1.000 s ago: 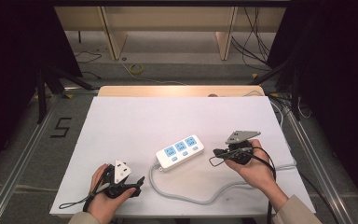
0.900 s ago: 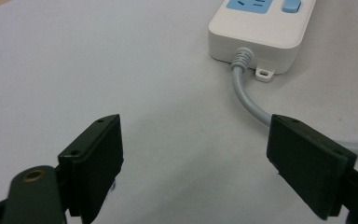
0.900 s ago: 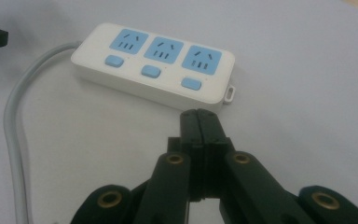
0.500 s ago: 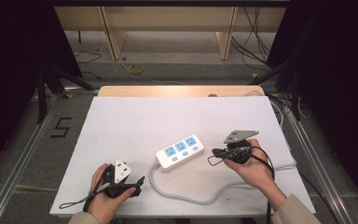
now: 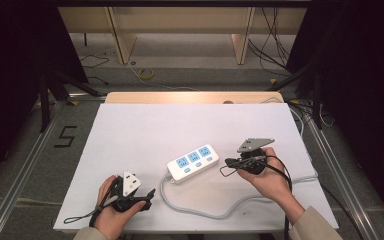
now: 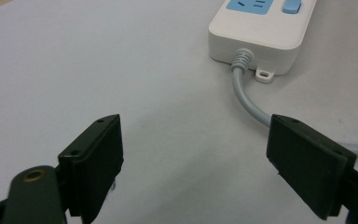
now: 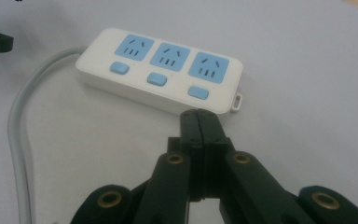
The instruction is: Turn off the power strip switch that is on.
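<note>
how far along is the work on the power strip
Barely begun. The power strip lies flat on the table, untouched. The right claw is shut on nothing, just short of its end. The left claw is open beside the cord. Any gripping or pressing is left.

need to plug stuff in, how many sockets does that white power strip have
3, in a row along the top of the white plastic power strip: the blue socket nearest the grey cable, the middle blue socket, and the far-end blue socket. None looks hidden.

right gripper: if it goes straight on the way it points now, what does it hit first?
Most likely the power strip. The right gripper, jaws shut, points at the strip's near long side, close to the end with the mounting tab. The remaining gap is hard to judge.
</note>
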### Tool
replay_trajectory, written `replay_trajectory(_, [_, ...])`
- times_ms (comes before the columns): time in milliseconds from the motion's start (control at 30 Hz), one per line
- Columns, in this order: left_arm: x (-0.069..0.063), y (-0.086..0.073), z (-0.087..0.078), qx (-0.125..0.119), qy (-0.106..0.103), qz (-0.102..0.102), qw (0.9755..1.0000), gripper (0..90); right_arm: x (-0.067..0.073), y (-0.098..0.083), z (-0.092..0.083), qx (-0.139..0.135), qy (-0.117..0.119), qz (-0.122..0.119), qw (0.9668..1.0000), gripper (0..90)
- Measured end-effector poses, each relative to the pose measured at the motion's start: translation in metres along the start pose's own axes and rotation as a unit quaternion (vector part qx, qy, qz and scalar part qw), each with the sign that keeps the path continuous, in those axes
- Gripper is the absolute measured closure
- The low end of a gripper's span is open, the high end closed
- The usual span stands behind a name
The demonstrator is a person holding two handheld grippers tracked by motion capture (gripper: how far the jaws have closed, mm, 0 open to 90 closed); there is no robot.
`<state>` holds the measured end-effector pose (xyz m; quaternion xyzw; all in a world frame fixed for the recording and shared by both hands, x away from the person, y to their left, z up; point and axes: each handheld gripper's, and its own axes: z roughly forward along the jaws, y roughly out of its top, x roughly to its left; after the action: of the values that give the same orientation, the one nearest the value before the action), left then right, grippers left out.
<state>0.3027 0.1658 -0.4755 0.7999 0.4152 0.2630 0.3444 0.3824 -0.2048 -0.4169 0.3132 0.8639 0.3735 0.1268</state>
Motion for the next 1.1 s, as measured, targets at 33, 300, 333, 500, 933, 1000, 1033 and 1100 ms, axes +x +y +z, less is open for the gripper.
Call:
replay_trajectory(33, [0.0000, -0.0001, 0.0000, 0.000, 0.000, 0.000, 1.0000, 18.4, -0.0001, 0.0004, 0.0002, 0.000, 0.000, -0.001, 1.0000, 90.0])
replay_trajectory(300, [0.0000, 0.0001, 0.0001, -0.001, 0.001, 0.002, 1.0000, 18.4, 0.0003, 0.0033, 0.0031, 0.003, 0.002, -0.002, 1.0000, 90.0])
replay_trajectory(333, [0.0001, 0.0002, 0.0001, 0.000, 0.001, 0.003, 1.0000, 18.4, 0.0005, 0.0037, 0.0033, 0.003, 0.002, -0.001, 1.0000, 90.0])
replay_trajectory(500, [0.0002, 0.0002, 0.0003, 0.001, 0.001, 0.004, 1.0000, 18.5, 0.0009, 0.0047, 0.0045, 0.005, 0.003, -0.003, 1.0000, 90.0])
replay_trajectory(933, [-0.0002, 0.0003, 0.0002, 0.000, 0.000, 0.003, 1.0000, 18.5, 0.0006, 0.0088, 0.0077, 0.008, 0.004, -0.001, 1.0000, 90.0])
replay_trajectory(1000, [-0.0002, 0.0003, 0.0002, -0.001, 0.000, 0.003, 1.0000, 18.5, 0.0005, 0.0094, 0.0086, 0.009, 0.005, -0.001, 0.9999, 90.0])
replay_trajectory(1033, [-0.0001, 0.0004, 0.0001, 0.000, 0.000, 0.004, 1.0000, 18.5, 0.0003, 0.0096, 0.0090, 0.010, 0.006, -0.001, 0.9999, 90.0])
replay_trajectory(1100, [-0.0002, 0.0004, 0.0002, -0.001, 0.000, 0.003, 1.0000, 18.5, -0.0001, 0.0102, 0.0096, 0.011, 0.006, -0.001, 0.9999, 90.0])
